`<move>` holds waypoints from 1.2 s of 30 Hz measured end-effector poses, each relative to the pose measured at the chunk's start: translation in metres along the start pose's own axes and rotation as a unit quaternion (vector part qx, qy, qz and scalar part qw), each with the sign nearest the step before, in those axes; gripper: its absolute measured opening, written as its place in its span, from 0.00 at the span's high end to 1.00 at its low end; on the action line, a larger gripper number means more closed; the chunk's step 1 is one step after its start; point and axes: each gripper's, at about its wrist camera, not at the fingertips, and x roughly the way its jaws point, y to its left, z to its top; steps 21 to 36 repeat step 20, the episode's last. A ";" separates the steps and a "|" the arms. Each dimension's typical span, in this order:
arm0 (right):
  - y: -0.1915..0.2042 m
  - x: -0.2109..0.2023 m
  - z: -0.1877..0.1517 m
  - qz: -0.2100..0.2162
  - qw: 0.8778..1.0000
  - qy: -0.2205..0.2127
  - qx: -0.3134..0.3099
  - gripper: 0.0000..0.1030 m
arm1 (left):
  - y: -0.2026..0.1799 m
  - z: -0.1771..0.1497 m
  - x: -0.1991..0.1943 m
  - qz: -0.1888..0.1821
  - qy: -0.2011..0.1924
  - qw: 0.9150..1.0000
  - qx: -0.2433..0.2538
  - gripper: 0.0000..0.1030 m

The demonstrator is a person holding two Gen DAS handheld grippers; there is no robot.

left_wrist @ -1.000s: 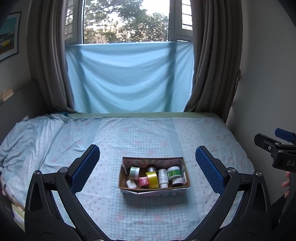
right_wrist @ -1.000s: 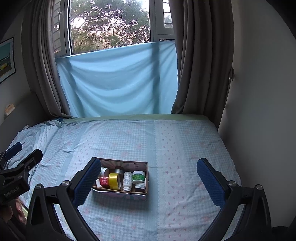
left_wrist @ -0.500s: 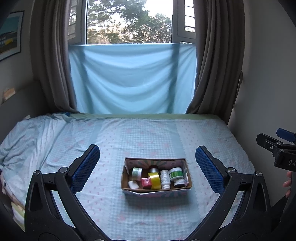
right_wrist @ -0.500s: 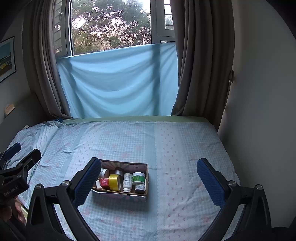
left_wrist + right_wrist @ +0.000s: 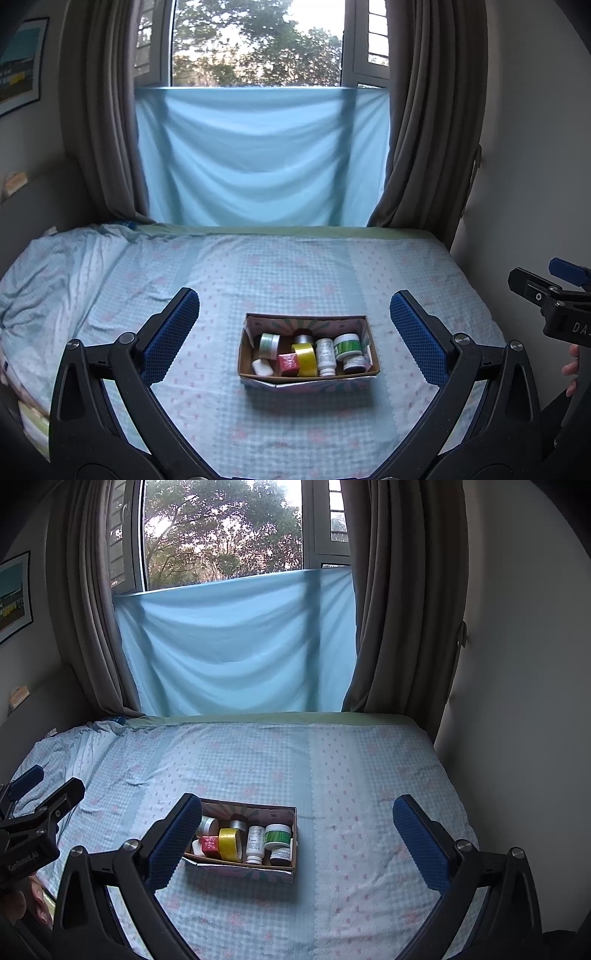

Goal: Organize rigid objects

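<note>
Small rigid containers sit packed in a shallow open cardboard box with a floral printed outside (image 5: 308,382), and that box rests on the pale blue checked bedsheet (image 5: 258,280), toward the near edge of the bed and about midway between its side edges. Reading across the box from the left: a round white jar with a pale green band (image 5: 269,345) lying on its side, a small white capped piece (image 5: 261,367) below it at the near-left corner, a little red cube-shaped box (image 5: 288,363), a roll of glossy yellow tape (image 5: 306,359) standing on edge, a silvery lidded jar (image 5: 303,338) behind it, an upright white pill bottle with a printed label (image 5: 326,356), then a white-lidded jar with a green label (image 5: 347,345) and a short dark jar (image 5: 354,364) at the near-right corner. All look light, hard and smooth, likely slippery on their round sides, so a pinch across the caps or flat faces seems safest; the pill bottle's cap stands proud and looks easiest. Left gripper (image 5: 293,332) hangs above the box, blue pads spread wide, carrying nothing. Right gripper (image 5: 297,836) hovers off the box's right side, jaws equally wide, nothing between them.
</note>
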 end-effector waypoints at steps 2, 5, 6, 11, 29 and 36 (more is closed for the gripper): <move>0.001 0.000 0.000 0.000 1.000 0.000 -0.001 0.00 | -0.001 0.000 -0.001 0.002 -0.002 1.000 0.002 0.00; 0.000 0.000 0.000 0.000 1.000 0.000 -0.001 0.00 | -0.002 0.001 -0.002 -0.004 -0.005 1.000 0.007 0.00; 0.001 -0.001 -0.001 0.000 1.000 -0.001 -0.001 0.00 | -0.002 0.000 -0.003 -0.008 -0.009 1.000 0.007 0.00; 0.000 -0.002 -0.001 -0.001 1.000 -0.003 -0.001 0.00 | -0.003 0.002 -0.009 -0.002 -0.029 1.000 0.008 0.00; 0.001 -0.002 -0.002 -0.002 1.000 -0.003 0.000 0.00 | 0.013 0.003 -0.010 0.019 -0.049 0.998 -0.019 0.00; 0.001 -0.002 -0.002 -0.002 1.000 -0.003 0.000 0.00 | 0.013 0.003 -0.010 0.019 -0.049 0.998 -0.019 0.00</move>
